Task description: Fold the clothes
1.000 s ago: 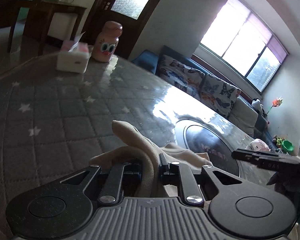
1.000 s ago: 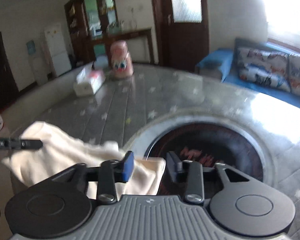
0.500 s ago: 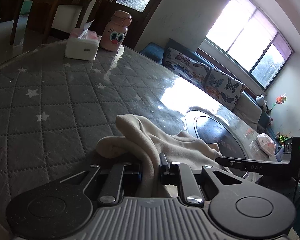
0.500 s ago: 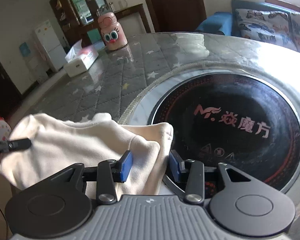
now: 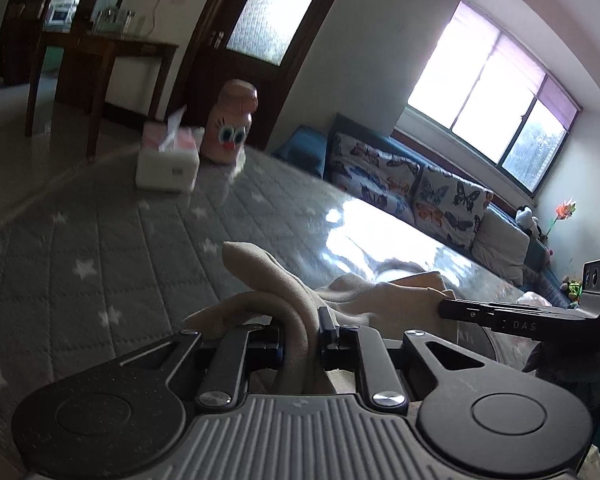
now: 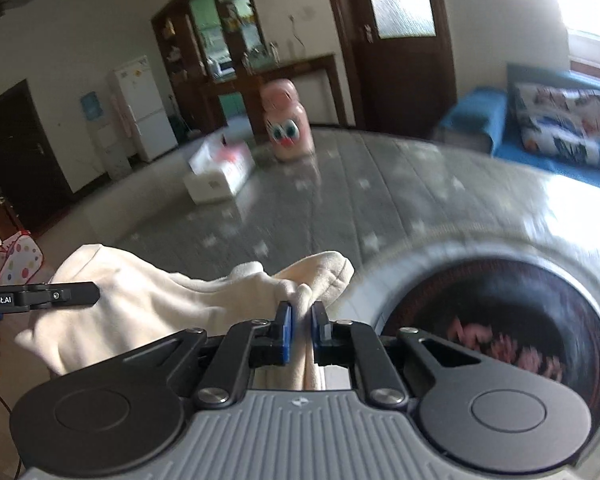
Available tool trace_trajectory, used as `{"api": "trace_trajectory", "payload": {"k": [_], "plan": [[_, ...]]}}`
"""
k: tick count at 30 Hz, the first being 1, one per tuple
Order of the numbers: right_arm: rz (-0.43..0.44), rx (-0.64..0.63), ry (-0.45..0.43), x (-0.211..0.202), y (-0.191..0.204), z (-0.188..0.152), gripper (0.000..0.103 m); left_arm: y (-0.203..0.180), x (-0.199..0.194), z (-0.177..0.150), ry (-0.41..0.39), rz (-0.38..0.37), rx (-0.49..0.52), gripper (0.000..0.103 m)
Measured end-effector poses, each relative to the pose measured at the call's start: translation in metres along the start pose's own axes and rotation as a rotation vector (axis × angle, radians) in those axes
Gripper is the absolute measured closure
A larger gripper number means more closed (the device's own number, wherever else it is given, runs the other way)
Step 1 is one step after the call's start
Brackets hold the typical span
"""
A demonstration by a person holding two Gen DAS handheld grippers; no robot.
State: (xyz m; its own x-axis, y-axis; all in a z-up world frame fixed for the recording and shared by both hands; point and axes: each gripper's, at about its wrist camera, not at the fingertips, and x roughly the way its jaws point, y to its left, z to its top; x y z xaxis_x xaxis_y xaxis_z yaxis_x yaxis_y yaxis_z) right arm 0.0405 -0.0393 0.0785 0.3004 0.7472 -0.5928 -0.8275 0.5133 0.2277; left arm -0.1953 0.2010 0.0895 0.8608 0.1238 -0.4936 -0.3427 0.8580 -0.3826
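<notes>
The cream garment [image 6: 148, 300] lies bunched on my quilted, star-patterned table [image 5: 100, 248], beside the dark inset hob [image 6: 512, 320]. My right gripper [image 6: 301, 326], its jaws just closing, now pinches a fold, where a second ago cloth sat loose between them; my left gripper [image 5: 300, 332] pinches the other end, so I judge both ends ready for lifting

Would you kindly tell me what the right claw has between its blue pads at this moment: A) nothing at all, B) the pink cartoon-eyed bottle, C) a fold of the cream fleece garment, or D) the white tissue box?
C: in the right wrist view the right claw has just closed, and its blue pads pinch a fold of the cream fleece garment.
</notes>
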Motion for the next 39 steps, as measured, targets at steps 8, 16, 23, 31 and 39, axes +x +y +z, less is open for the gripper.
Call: {"api": "trace_trajectory", "payload": {"k": [8,16,23,31,39], "plan": [[0.035,-0.04,-0.075,0.006,0.017,0.04,0.095,0.005,-0.037,0.023,-0.099,0.021,-0.004,0.087],[-0.033,-0.123,0.104,0.07,0.028,0.023,0.094,0.062,-0.003,-0.025,0.142,0.076,-0.222,0.087],[-0.039,-0.22,0.178,0.076,0.042,0.001,0.06,0.077,-0.004,-0.041,0.167,0.119,-0.219,0.075],[-0.008,-0.339,0.212,0.059,0.056,-0.019,0.04,0.066,-0.001,-0.049,0.164,0.207,-0.1,0.049],[-0.059,-0.393,0.234,0.051,0.056,-0.023,0.026,0.056,-0.011,-0.048,0.143,0.294,-0.001,0.043]]}}
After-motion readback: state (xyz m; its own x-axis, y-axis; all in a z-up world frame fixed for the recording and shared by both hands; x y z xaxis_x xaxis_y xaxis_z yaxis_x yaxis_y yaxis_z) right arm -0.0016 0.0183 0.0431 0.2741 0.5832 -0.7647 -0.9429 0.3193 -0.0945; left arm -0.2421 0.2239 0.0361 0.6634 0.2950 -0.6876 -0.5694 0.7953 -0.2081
